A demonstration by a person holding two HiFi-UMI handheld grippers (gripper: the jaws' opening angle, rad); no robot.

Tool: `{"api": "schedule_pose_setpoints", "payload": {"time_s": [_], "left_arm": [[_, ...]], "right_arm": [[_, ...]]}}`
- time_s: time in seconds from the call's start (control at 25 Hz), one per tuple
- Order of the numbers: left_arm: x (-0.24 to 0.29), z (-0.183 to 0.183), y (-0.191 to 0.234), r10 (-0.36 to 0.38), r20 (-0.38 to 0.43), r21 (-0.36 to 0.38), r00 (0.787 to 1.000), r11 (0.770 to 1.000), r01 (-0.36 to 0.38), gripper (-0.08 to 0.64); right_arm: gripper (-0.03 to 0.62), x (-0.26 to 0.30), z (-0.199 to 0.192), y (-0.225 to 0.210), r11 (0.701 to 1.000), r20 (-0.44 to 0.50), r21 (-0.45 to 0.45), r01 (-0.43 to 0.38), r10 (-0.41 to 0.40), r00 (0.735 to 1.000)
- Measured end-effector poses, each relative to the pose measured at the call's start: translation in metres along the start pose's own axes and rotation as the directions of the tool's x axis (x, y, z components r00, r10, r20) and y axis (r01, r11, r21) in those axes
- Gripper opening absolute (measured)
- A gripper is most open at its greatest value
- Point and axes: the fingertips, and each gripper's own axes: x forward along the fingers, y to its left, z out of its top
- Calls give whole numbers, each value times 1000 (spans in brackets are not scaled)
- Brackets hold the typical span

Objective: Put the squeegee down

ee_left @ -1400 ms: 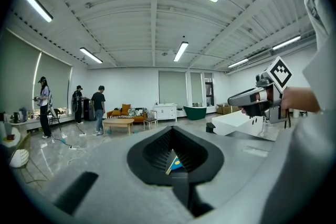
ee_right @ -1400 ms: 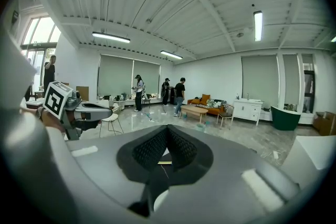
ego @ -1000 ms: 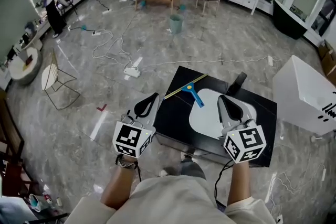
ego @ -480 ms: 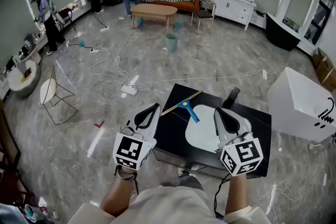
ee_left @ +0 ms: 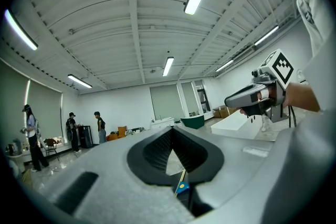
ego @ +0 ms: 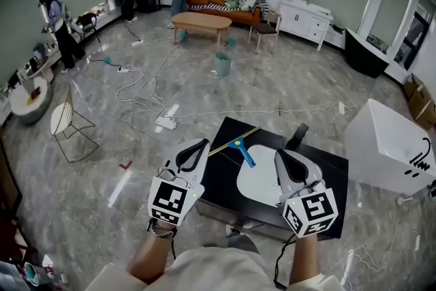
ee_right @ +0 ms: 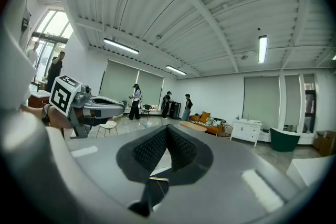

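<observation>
The squeegee [ego: 240, 146], with a blue handle and a long yellow blade, lies by itself on the black table [ego: 221, 177], next to a white oval panel [ego: 260, 177]. Neither gripper touches it. My left gripper [ego: 195, 148] hangs over the table's left edge, its jaws closed tip to tip with nothing between them [ee_left: 171, 131]. My right gripper [ego: 286, 159] hovers above the white panel, also shut and empty [ee_right: 167, 128]. A bit of the squeegee [ee_left: 182, 185] shows below the left jaws.
A white box-shaped unit [ego: 388, 146] stands right of the table. Cables [ego: 146, 88] and a power strip trail over the floor at left, beside a wire chair [ego: 68, 123]. Farther back are a bin [ego: 223, 63], a coffee table [ego: 201, 20] and several people.
Both grippers have lifted a little above the table, still shut and empty. The squeegee has stayed where it lies. The people at the back have shifted.
</observation>
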Motion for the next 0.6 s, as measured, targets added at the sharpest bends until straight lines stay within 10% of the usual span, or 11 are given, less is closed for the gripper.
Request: {"api": "schedule_pose_setpoints", "payload": {"time_s": [0.6], "left_arm": [[7, -9, -12, -3, -28, -9, 1000, 1000, 3, -2]], "right_arm": [[5, -5, -12, -10, 1000, -21, 19, -12, 12, 1000]]}}
